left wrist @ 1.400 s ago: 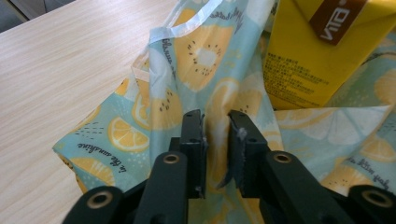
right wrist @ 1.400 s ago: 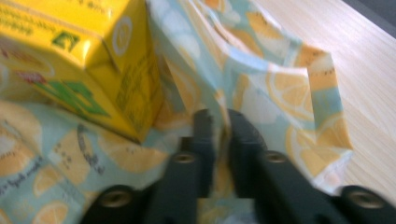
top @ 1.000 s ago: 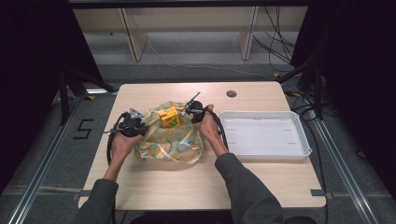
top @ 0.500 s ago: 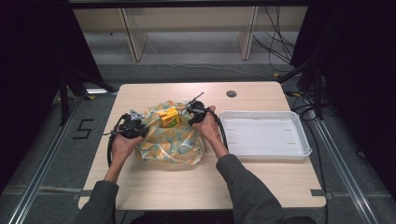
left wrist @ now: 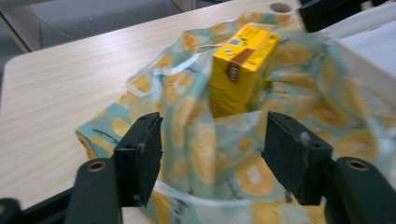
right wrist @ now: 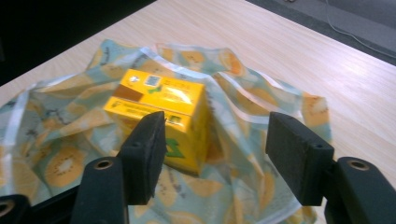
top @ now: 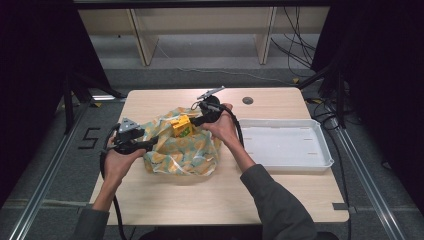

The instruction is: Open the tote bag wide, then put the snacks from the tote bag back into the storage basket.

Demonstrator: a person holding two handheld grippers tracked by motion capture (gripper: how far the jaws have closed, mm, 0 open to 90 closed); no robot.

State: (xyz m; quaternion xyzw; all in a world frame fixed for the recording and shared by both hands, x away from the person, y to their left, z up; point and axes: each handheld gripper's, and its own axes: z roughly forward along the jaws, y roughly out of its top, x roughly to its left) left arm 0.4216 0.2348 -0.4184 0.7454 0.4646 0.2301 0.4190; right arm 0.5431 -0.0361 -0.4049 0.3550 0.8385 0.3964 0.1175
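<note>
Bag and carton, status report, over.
Left gripper and right gripper open, jaws just released, nothing pinched. Yellow carton upright in patterned bag. White tray alongside, nothing blocking.

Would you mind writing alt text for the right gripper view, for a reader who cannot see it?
A yellow carton stands inside a crumpled bag printed with kiwi slices on a light wooden table. The right tool hovers above it, its two black jaws open with nothing pressed between them; they have just been opening.
</note>
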